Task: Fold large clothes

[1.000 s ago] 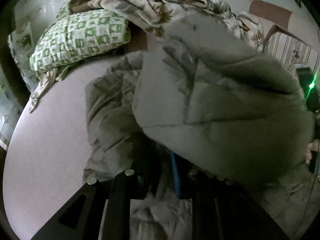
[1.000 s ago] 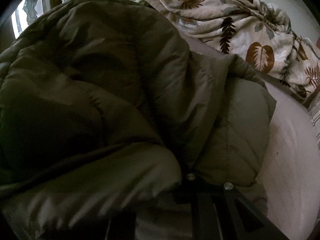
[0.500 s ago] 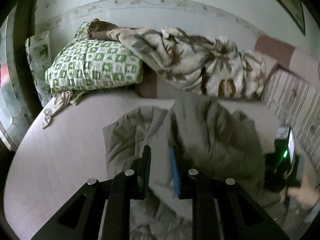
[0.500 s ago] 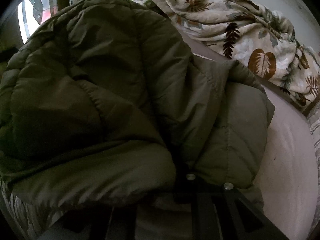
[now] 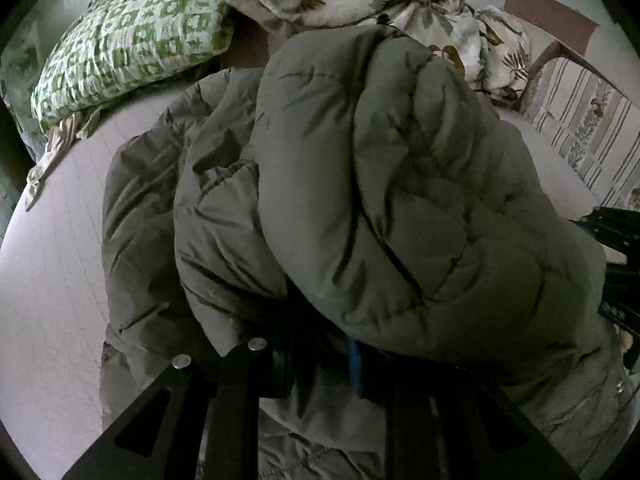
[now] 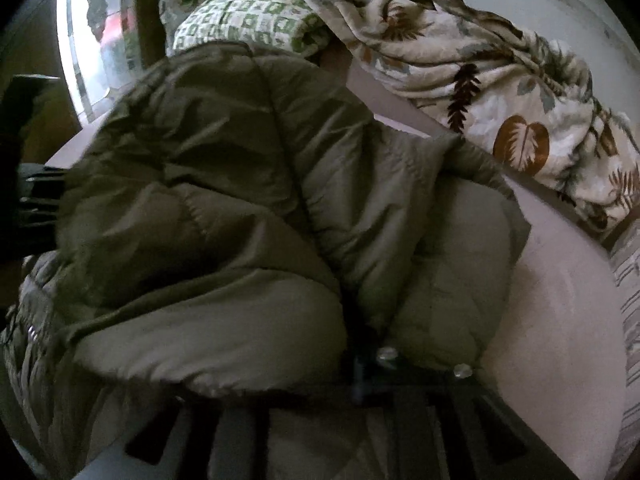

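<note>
On the pinkish bed [image 5: 52,264], left of the bundle, the left gripper [image 5: 320,356] pinches the olive puffer jacket [image 5: 400,200], heaped directly ahead of both tools; rightward, the right gripper [image 6: 360,368] is opening, jacket fabric lying between its jaws, both equally near.

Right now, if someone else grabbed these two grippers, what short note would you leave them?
Left gripper: nearly closed, olive puffer jacket bunched over its fingers; a grip isn't clearly visible.
Right gripper: jaws opening, jacket draped over them.
Jacket lies heaped on the bed, near the green patterned pillow and leaf-print blanket.
Done: partly gathered over itself.
Left: flatten and finish the fold.
</note>
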Tool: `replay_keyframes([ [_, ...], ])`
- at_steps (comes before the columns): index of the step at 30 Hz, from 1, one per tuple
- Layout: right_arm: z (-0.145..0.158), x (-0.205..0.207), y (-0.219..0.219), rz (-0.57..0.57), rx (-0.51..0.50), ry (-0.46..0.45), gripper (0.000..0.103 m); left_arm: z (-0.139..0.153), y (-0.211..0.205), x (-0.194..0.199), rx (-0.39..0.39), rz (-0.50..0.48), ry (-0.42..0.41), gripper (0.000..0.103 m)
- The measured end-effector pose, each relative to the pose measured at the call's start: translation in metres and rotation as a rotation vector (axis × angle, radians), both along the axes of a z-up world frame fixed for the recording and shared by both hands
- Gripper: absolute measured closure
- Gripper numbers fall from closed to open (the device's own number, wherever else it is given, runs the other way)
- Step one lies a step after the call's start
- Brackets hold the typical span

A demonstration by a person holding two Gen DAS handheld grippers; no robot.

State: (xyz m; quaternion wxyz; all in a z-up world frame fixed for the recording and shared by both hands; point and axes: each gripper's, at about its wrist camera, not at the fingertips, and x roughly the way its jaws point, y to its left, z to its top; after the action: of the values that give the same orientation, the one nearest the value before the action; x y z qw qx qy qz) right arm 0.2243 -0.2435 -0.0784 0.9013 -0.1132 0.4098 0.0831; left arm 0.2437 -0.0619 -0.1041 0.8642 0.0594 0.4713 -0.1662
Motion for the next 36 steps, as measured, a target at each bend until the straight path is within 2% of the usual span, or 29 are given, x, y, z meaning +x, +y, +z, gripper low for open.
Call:
replay_keyframes([
  [2, 0.006, -0.009, 0.001, 0.013, -0.029, 0.009, 0.048, 0.000, 0.002, 0.000, -0.010, -0.002, 0.006, 0.083],
  [3, 0.009, -0.014, 0.002, 0.020, -0.041, 0.015, 0.019, 0.000, 0.004, -0.001, -0.013, -0.003, 0.006, 0.083],
  [4, 0.012, -0.021, 0.002, 0.031, -0.050, 0.009, 0.016, 0.001, 0.005, -0.002, -0.016, -0.004, 0.005, 0.083],
  [7, 0.022, -0.038, -0.001, 0.024, -0.052, 0.015, 0.016, -0.001, 0.007, -0.005, -0.025, -0.005, -0.002, 0.083],
  [12, 0.053, -0.055, -0.001, 0.006, 0.038, -0.042, 0.016, -0.003, 0.011, -0.009, -0.033, -0.005, -0.005, 0.083],
  [15, 0.069, -0.046, 0.007, -0.010, 0.107, -0.071, 0.016, -0.002, 0.009, -0.008, -0.032, -0.006, -0.005, 0.083],
  [18, 0.071, -0.025, 0.020, -0.049, 0.153, -0.063, 0.016, -0.003, 0.010, -0.007, -0.030, -0.009, -0.005, 0.083],
  [21, 0.058, -0.004, 0.031, -0.068, 0.167, -0.040, 0.016, -0.003, 0.009, -0.007, -0.024, -0.013, -0.005, 0.083],
  [23, 0.037, 0.013, 0.036, -0.080, 0.156, 0.008, 0.016, -0.005, 0.008, -0.005, -0.018, -0.016, -0.005, 0.083],
  [26, -0.003, 0.031, 0.040, -0.105, 0.087, 0.078, 0.016, -0.009, 0.006, -0.003, -0.019, -0.017, 0.002, 0.083],
  [28, -0.023, 0.033, 0.043, -0.108, 0.040, 0.055, 0.016, -0.011, 0.005, -0.002, -0.019, -0.017, -0.001, 0.083],
  [32, -0.029, 0.031, 0.047, -0.119, 0.021, 0.020, 0.015, -0.007, 0.005, -0.005, -0.013, -0.024, -0.020, 0.083],
  [36, -0.026, 0.030, 0.043, -0.106, 0.045, 0.029, 0.015, 0.021, 0.015, -0.016, -0.114, 0.006, -0.081, 0.083],
])
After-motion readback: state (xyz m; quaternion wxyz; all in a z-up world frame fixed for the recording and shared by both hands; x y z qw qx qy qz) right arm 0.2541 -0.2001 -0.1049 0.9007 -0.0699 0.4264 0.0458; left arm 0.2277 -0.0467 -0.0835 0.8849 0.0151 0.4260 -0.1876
